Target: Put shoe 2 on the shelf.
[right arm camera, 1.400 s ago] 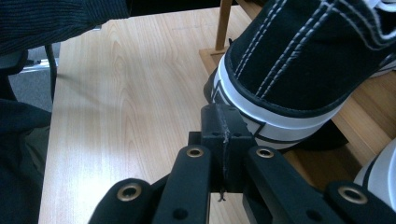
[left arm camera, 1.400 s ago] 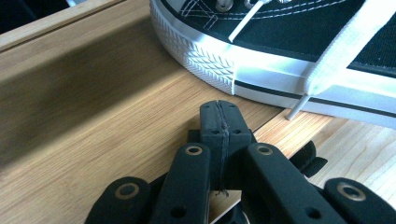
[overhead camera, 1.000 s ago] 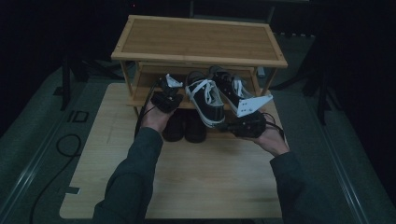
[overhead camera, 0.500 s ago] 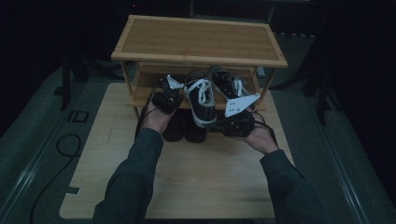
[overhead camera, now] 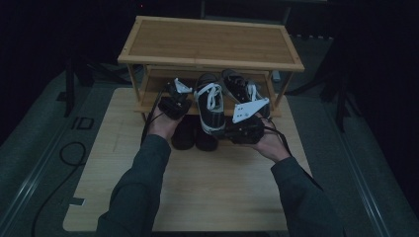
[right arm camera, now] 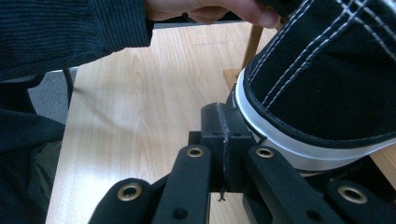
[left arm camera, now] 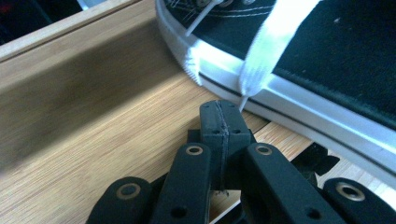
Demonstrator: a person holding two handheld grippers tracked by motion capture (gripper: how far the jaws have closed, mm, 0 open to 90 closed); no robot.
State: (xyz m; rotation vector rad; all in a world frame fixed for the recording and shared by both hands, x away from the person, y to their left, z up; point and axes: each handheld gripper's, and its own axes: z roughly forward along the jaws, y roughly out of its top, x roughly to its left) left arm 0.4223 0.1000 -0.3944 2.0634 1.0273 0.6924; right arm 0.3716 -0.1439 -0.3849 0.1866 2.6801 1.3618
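Table [overhead camera: 197, 197]: pale wood, bearing the rack at its far edge.

Rack [overhead camera: 212, 42]: two-tier bamboo; top bare, lower shelf [left arm camera: 93, 154] holding the shoes.

Shoes: two black canvas sneakers, white soles and laces. The left shoe [overhead camera: 210, 106] juts over the shelf's front lip, toe toward the person; the right shoe [overhead camera: 237, 86] sits just beside it, deeper in. Two dark shoes [overhead camera: 195, 138] lie beneath on the table.

Left gripper [overhead camera: 174, 104]: jaws pressed together, empty, tip near the left shoe's sole and a loose lace [left arm camera: 261, 56].

Right gripper [overhead camera: 244, 129]: jaws together, holding nothing, tip against that shoe's heel rim [right arm camera: 280, 140].

Handling note: judged a nudging step. Push the heel squarely and low on the rubber, steady the side, and keep clear of the lace.
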